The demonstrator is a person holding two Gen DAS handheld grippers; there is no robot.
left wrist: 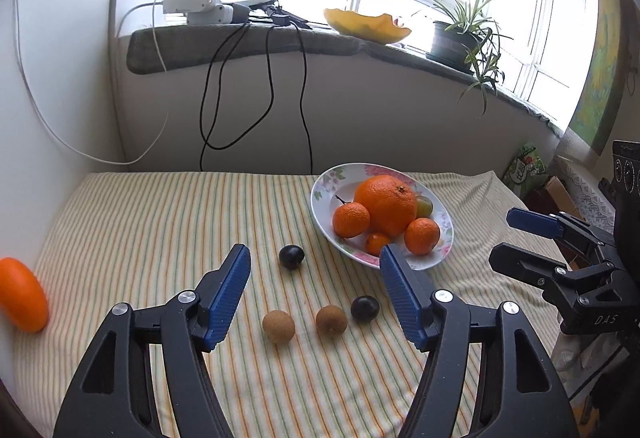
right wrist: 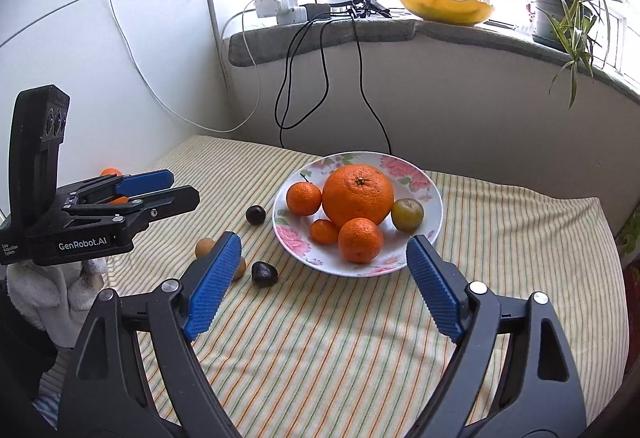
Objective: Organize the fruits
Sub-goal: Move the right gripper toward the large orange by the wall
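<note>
Left gripper point(left wrist: 316, 270) jaws wide, empty, above two brown fruits point(left wrist: 279, 325) and two dark plums point(left wrist: 291, 256) on cloth point(left wrist: 140, 222). Plate point(right wrist: 434, 206) of oranges point(right wrist: 357, 195) further right. Right gripper point(right wrist: 324, 266) jaws wide, empty, near plate.

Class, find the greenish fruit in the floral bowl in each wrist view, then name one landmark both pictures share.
Left wrist view: the greenish fruit peeks out behind the large orange, at the bowl's far right, mostly hidden.
Right wrist view: the greenish fruit sits in full view, right of the large orange.
Shared landmark: the floral bowl.
</note>
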